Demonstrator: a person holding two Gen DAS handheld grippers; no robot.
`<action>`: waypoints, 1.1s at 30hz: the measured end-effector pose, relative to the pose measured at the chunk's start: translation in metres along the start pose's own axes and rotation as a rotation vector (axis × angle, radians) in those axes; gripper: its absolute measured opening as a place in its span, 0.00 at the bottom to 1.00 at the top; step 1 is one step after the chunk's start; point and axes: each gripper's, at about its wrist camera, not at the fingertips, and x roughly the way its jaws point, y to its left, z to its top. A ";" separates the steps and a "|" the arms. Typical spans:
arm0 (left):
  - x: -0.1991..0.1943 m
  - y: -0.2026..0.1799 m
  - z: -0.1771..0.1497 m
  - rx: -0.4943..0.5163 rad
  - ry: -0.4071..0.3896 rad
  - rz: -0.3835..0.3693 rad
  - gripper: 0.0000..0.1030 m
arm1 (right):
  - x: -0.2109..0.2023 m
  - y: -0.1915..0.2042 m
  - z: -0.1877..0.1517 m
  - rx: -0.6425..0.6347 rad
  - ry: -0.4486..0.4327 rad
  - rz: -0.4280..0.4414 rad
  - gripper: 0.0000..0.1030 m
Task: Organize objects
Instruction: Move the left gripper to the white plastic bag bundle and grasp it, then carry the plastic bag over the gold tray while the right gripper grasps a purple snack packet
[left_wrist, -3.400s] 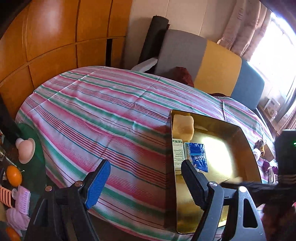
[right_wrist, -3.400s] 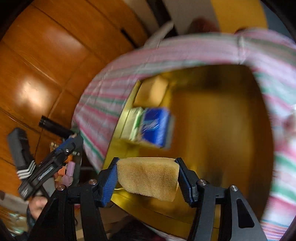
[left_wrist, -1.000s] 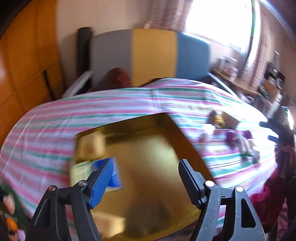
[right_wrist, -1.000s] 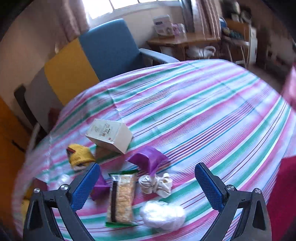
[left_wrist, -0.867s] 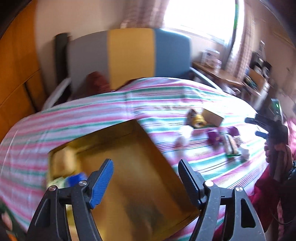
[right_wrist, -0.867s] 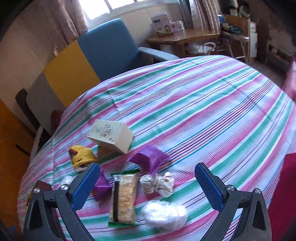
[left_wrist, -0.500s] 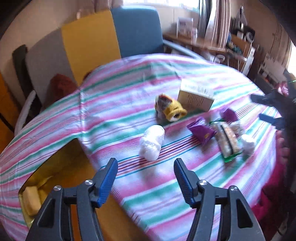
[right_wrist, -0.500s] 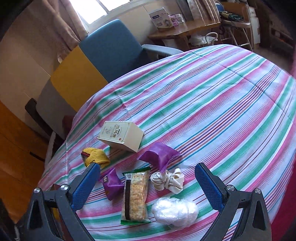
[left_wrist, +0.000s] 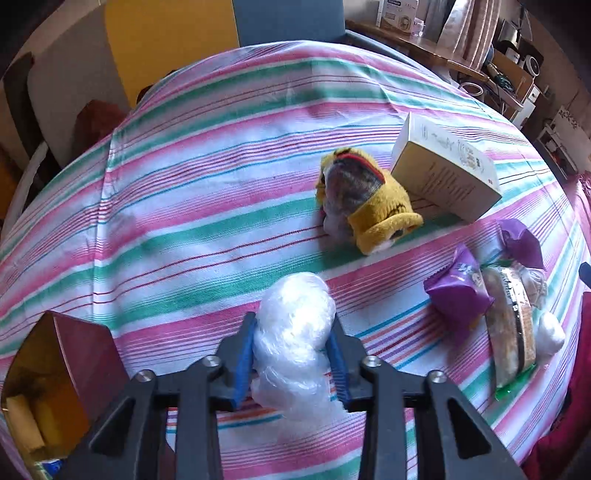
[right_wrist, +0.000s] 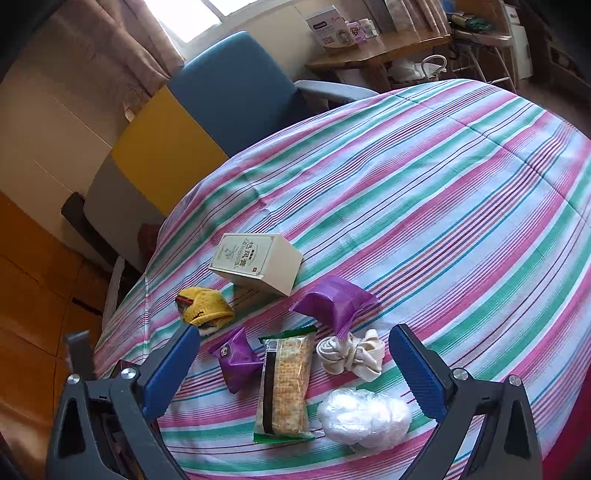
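Observation:
My left gripper (left_wrist: 291, 332) is shut on a crumpled white plastic bundle (left_wrist: 295, 295) that lies on the striped tablecloth; both blue pads press its sides. Beyond it lie a yellow plush toy (left_wrist: 364, 206) and a cream box (left_wrist: 443, 173). My right gripper (right_wrist: 293, 332) hangs open above a cracker pack (right_wrist: 284, 384), with nothing between its fingers. Around that pack lie a small purple packet (right_wrist: 236, 360), a purple pouch (right_wrist: 334, 299), a knotted white cloth (right_wrist: 351, 354) and a second white plastic bundle (right_wrist: 364, 411).
The corner of a gold tray (left_wrist: 51, 317) shows at the lower left of the left wrist view, with yellow items inside. A grey, yellow and blue chair (right_wrist: 229, 96) stands behind the table. A wooden desk (right_wrist: 376, 48) with boxes sits at the back right.
My left gripper swung from above the gold tray over to the loose items, sank to the white plastic bundle and closed on it. The right gripper stayed where it was, still open.

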 end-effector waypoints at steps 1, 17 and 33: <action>-0.004 -0.002 -0.002 0.004 -0.015 -0.009 0.31 | 0.000 0.000 0.000 -0.002 -0.002 -0.003 1.00; -0.120 -0.010 -0.117 0.032 -0.238 -0.119 0.31 | 0.012 0.038 -0.017 -0.215 0.072 0.031 0.91; -0.163 0.078 -0.191 -0.176 -0.303 -0.121 0.32 | 0.094 0.120 -0.051 -0.681 0.235 -0.145 0.72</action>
